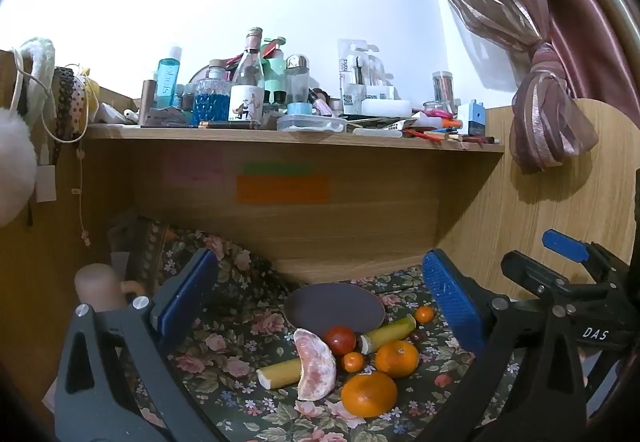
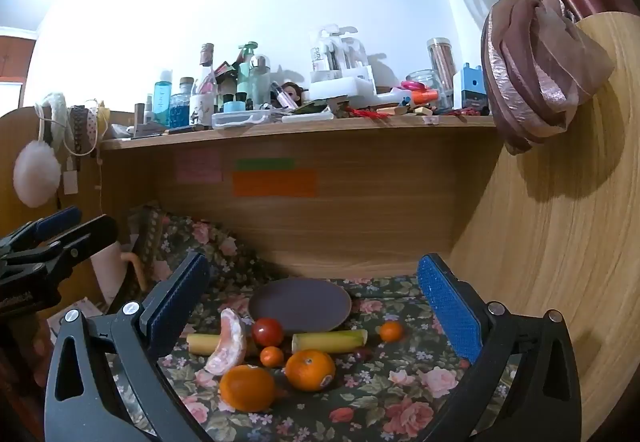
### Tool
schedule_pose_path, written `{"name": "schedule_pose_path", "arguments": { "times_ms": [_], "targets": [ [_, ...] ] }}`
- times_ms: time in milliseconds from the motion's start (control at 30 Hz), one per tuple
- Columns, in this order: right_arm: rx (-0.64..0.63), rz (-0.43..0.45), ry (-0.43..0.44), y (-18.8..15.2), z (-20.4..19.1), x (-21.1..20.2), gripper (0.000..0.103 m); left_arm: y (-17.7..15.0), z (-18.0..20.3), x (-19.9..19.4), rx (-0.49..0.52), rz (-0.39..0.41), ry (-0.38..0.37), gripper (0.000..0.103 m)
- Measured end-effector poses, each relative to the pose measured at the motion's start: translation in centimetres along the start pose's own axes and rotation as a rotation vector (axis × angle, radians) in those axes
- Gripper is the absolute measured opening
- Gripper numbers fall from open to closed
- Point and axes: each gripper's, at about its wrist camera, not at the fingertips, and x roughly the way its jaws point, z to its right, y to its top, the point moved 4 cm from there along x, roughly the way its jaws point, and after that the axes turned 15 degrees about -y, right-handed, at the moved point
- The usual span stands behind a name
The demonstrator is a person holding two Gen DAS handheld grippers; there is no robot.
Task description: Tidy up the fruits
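Observation:
A dark brown plate [image 1: 335, 305] [image 2: 300, 305] lies empty on the floral cloth, at the back. In front of it lie a peeled pomelo wedge [image 1: 316, 370] [image 2: 229, 346], a red tomato [image 1: 340, 339] [image 2: 267, 331], two large oranges [image 1: 369, 394] [image 1: 397, 359] [image 2: 247, 388] [image 2: 310, 369], two small kumquats [image 1: 353, 362] [image 1: 424, 314] [image 2: 272, 356] [image 2: 391, 331] and two yellow-green cane pieces [image 1: 390, 332] [image 1: 280, 373] [image 2: 329, 341]. My left gripper [image 1: 316, 298] is open and empty above the fruit. My right gripper [image 2: 312, 294] is open and empty too. The right gripper also shows at the right of the left wrist view [image 1: 568, 274].
A wooden shelf [image 1: 296, 140] [image 2: 296, 130] crowded with bottles and jars hangs above the nook. Wooden walls close the back and right side [image 2: 540, 242]. A tied curtain [image 1: 548, 114] hangs at the right. A white pom-pom [image 2: 36, 174] hangs at the left.

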Motion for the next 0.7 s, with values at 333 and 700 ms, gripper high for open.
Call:
{"name": "schedule_pose_path", "arguments": {
  "times_ms": [333, 700],
  "targets": [
    [-0.005, 0.007, 0.010, -0.19, -0.13, -0.15, 0.103, 0.10, -0.17, 0.12, 0.009, -0.001, 0.001, 0.103],
    [-0.003, 0.008, 0.004, 0.07, -0.40, -0.01, 0.103, 0.03, 0.23, 0.39, 0.017, 0.004, 0.004, 0.103]
  ]
}}
